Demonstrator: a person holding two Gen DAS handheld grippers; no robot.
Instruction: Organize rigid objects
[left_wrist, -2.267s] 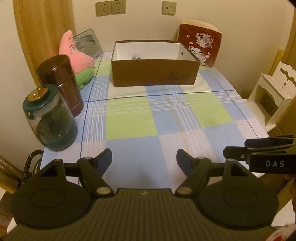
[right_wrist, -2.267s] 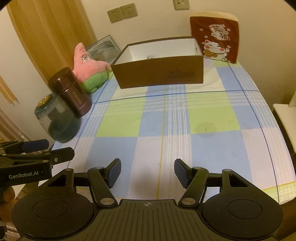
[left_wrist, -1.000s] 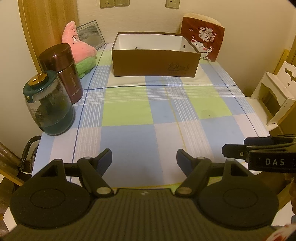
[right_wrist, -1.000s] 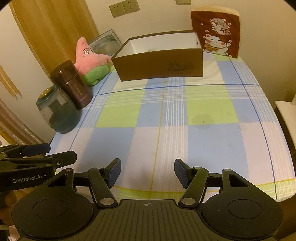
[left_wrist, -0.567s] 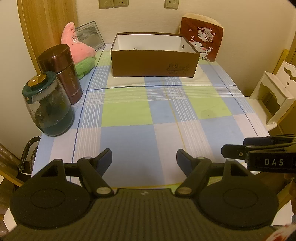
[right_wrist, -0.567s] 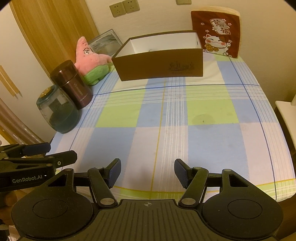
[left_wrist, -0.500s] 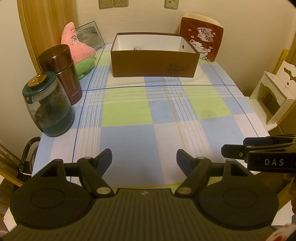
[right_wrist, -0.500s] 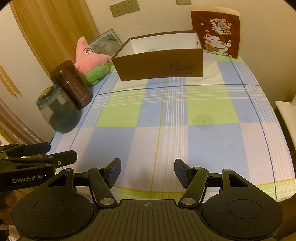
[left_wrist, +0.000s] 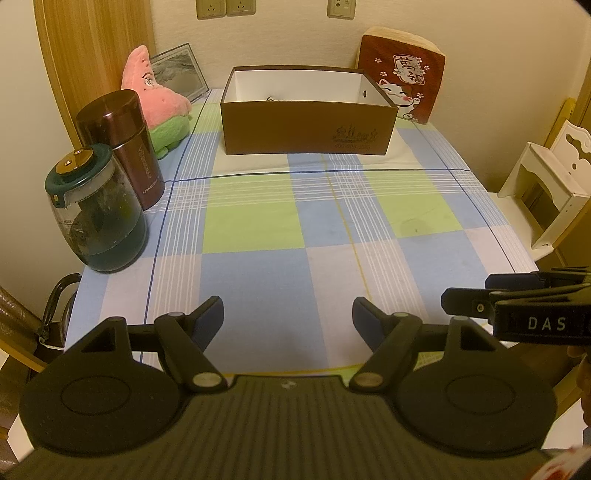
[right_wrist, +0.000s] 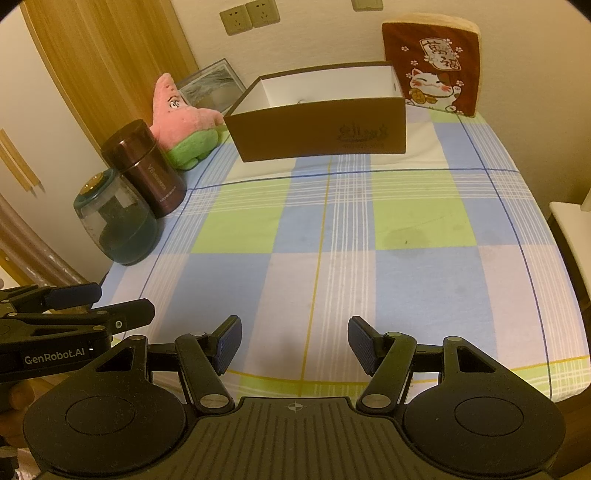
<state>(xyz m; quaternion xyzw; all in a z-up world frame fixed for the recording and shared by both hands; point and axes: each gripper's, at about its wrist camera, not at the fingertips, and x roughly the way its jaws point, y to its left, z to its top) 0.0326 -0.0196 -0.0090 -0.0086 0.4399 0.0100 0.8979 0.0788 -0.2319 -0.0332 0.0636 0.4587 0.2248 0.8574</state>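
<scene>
Both grippers, left gripper (left_wrist: 288, 319) and right gripper (right_wrist: 294, 341), hang released and empty above the near table (left_wrist: 266, 280) edge; approach the thermos (left_wrist: 122, 144) at left squarely before carrying it toward the far-side box (left_wrist: 306, 129).

Pink starfish plush (left_wrist: 155, 92), framed picture (left_wrist: 179, 72), lucky-cat cushion (left_wrist: 404, 88), perhaps a white chair (left_wrist: 550, 184).

Inside the open brown cardboard box (left_wrist: 308, 125), a small pale object (left_wrist: 270, 98), perhaps metal, is mostly hidden
</scene>
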